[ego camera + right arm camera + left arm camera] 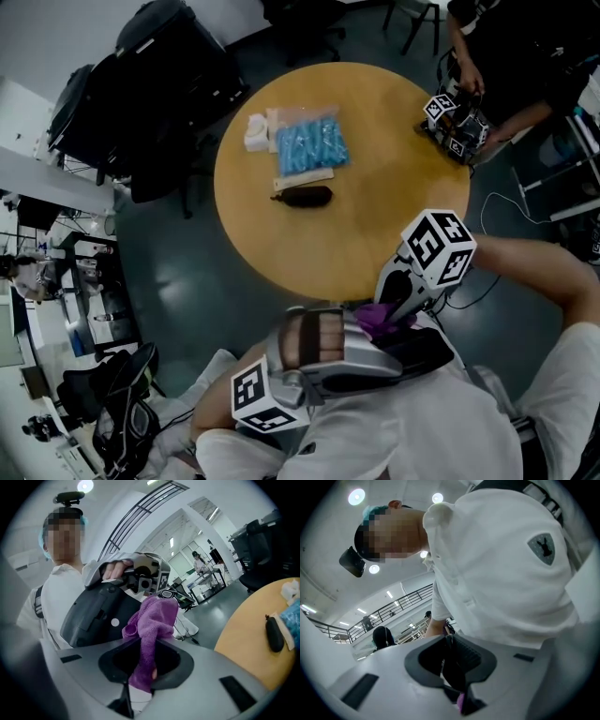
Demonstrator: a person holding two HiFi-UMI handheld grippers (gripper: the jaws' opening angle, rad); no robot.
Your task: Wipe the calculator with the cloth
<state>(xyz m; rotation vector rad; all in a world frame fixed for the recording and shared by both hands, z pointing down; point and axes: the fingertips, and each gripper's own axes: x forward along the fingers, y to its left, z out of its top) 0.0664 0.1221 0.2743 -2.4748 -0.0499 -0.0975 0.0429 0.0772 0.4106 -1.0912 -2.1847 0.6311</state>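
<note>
Left hand-held gripper (452, 667) is up off the table (375, 225), close in front of the person's chest. Jaws are partly closed and clamped on the dark calculator (89, 616), w/ its ribbed face sitting right btwn them. Right hand-held gripper (145, 663) sits just to the right, jaws pinched on the purple cloth (152, 620). The cloth bunches up above the jaws, right beside the calculator's edge; can't tell if it's touching. Both are held at the table's near edge, not over it.

On the table, far-left part: a blue packet (310, 145), a white wad (256, 131) touching its left side, and a black pouch (302, 196) just nearer. At the far-right edge, another person's hand (469, 77) is on a marker-cube device (457, 124).
</note>
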